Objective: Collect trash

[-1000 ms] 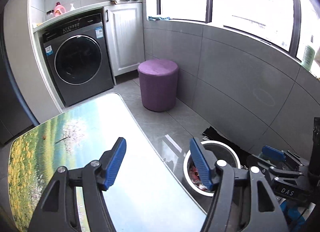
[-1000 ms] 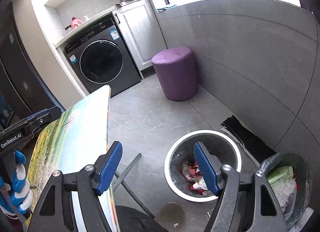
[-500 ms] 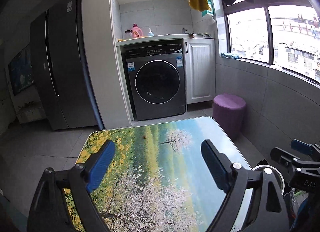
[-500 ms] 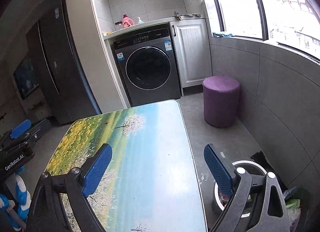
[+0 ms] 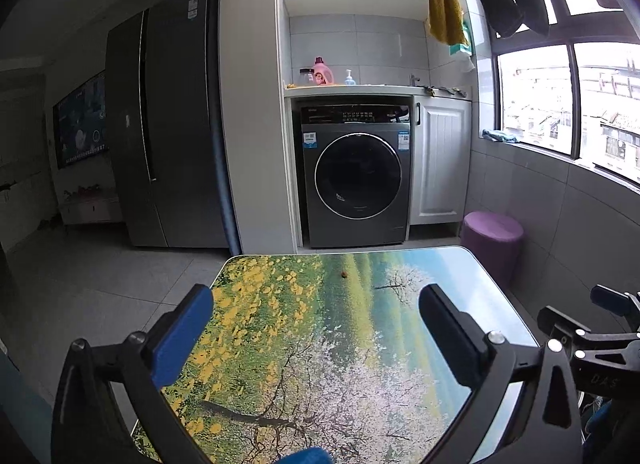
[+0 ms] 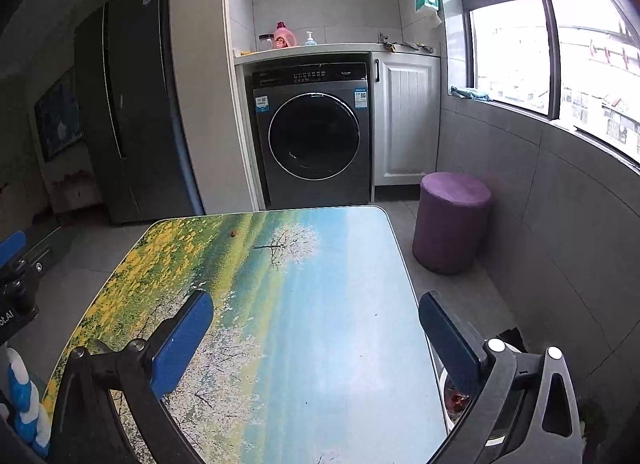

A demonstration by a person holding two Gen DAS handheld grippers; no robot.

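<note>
A table point(image 5: 400, 344) with a printed landscape top fills the foreground of both views. One small brown scrap point(image 5: 343, 274) lies near its far edge, also seen as the scrap point(image 6: 233, 232) in the right wrist view. My left gripper point(image 5: 316, 304) hovers over the near half of the table, jaws opening, nothing between them. Over the table's right part hangs my right gripper point(image 6: 316, 304), jaws opening too and holding nothing. A white-rimmed trash bin point(image 6: 445, 378) with red scraps inside peeks out on the floor behind the right finger point(image 6: 452, 336).
A washing machine point(image 5: 356, 176) stands under a counter with bottles straight ahead. A purple stool point(image 6: 452, 220) sits on the floor by the grey tiled wall under the window. A dark fridge point(image 5: 168, 124) is at the left. Grey floor surrounds the table.
Both views swung from the floor bin round and up to the table top, facing the washing machine. Both pairs of jaws spread wider, with nothing between them.
</note>
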